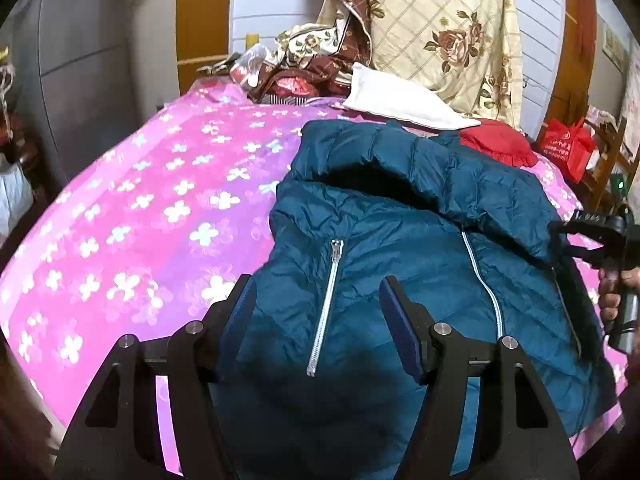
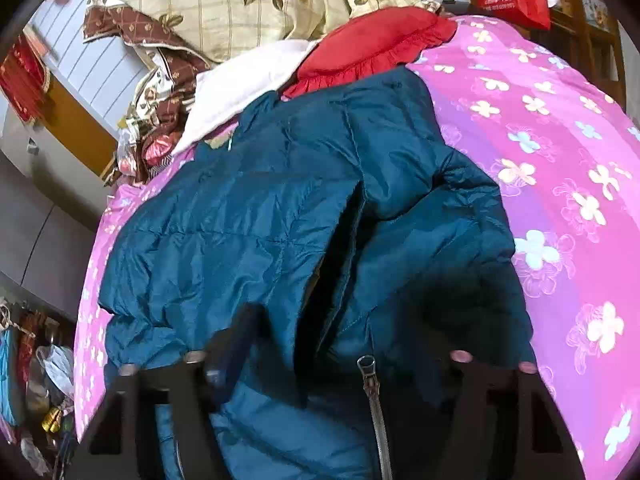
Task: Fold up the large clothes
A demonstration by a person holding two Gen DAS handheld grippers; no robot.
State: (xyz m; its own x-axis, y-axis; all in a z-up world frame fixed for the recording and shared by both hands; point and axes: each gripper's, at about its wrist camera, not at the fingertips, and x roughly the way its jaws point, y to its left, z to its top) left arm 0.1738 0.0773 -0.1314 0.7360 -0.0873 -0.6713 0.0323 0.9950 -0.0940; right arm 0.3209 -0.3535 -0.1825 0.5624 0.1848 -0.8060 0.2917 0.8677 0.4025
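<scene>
A teal puffer jacket (image 1: 420, 248) is spread on the pink floral bedsheet (image 1: 132, 216), its far part already folded over toward the near hem. The left claw (image 1: 318, 320) is held open above the near-left panel, by the silver pocket zip (image 1: 326, 304); nothing is gripped. The right claw (image 2: 344, 344) is blurred; its state cannot be told. A full layer should be pinched at the edge, clear of the zip.

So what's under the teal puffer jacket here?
The teal puffer jacket lies spread on the pink flowered bedsheet, which shows all around it. Behind its far edge sit a red cushion and a white cloth. Anything directly beneath the jacket is covered.
</scene>
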